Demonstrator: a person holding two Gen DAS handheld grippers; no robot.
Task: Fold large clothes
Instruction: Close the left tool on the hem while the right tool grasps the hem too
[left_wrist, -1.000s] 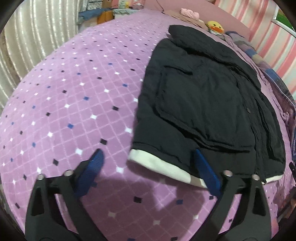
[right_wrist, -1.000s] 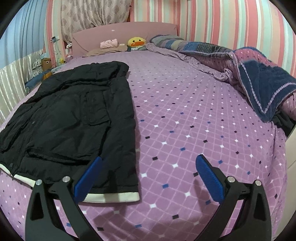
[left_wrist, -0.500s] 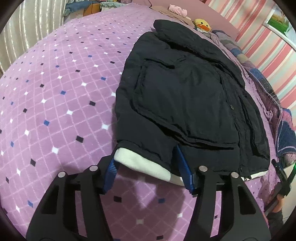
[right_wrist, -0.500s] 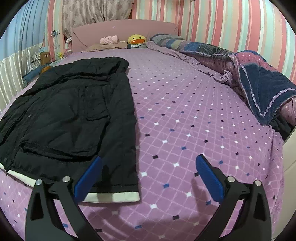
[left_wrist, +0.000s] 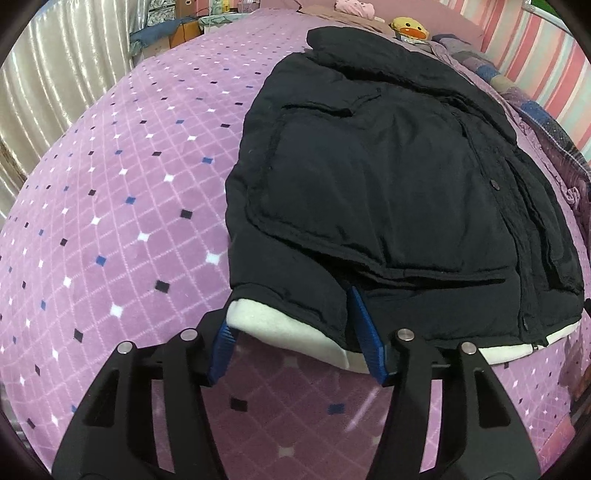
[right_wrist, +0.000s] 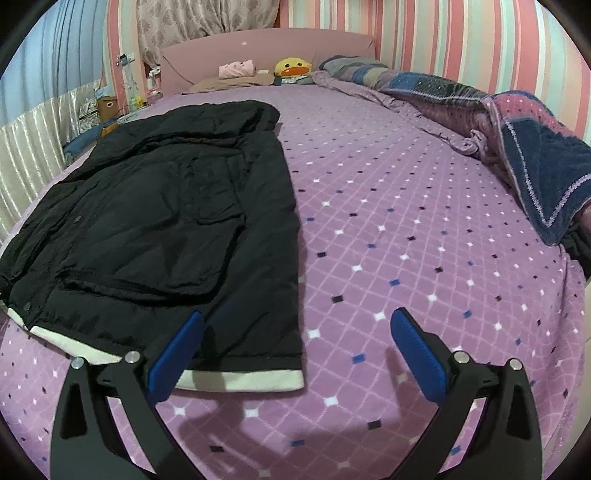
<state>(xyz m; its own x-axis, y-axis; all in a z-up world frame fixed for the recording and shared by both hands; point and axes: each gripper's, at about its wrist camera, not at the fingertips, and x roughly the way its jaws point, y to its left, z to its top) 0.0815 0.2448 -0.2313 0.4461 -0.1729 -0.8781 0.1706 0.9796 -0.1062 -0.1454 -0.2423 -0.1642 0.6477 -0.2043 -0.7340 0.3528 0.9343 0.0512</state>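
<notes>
Jacket (right_wrist: 166, 236) lies flat on bed (right_wrist: 406, 258), left of its middle in the right wrist view, hood end toward headboard (right_wrist: 266, 51), hem nearest. Bunched blanket (right_wrist: 517, 147) along right edge. Plush toy (right_wrist: 293, 70) at head end, probably on a pillow. Left gripper (left_wrist: 295, 343) straddles the jacket's near-left hem corner.
</notes>
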